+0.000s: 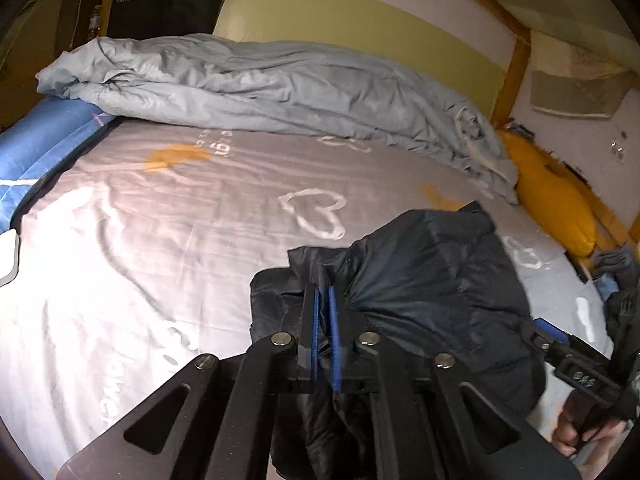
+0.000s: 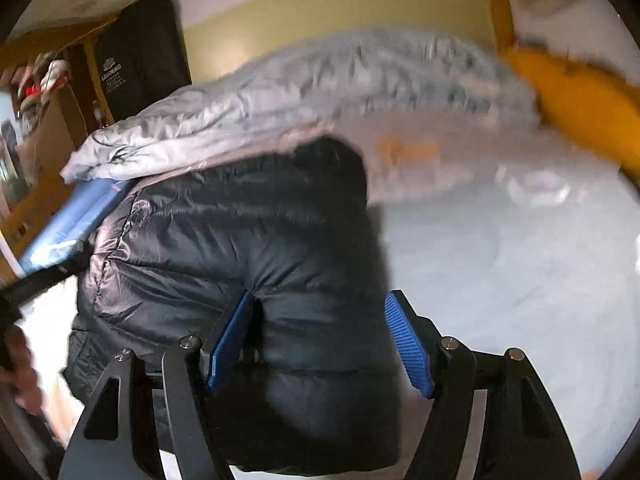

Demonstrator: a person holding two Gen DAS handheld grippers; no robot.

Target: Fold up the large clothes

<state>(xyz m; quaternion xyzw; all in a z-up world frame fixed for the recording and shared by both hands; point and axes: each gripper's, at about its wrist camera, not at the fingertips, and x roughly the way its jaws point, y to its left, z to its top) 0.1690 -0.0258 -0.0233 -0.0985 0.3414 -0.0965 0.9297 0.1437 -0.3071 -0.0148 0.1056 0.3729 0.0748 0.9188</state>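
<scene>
Right wrist view motion-blurred; far bedding indistinct. Jacket [image 2: 256,264] lower part hidden behind gripper frames in both views. Jacket bunched on bed sheet [image 1: 140,240], at 5 o'clock in left view. Left gripper [image 1: 323,292]: blue pads nearly together, pinching jacket fold. Right gripper [image 2: 320,308]: jaws wide apart, straddling jacket edge, not clamping. Grey duvet [image 1: 260,84] heaped at 12 o'clock; yellow pillow [image 1: 556,196] at 3 o'clock, blue pillow [image 1: 44,136] at 9 o'clock. Hand [image 1: 580,428] partly cut off at 4 o'clock.

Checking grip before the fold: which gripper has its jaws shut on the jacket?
The left gripper pinches the black puffer jacket; the right gripper is open.
</scene>
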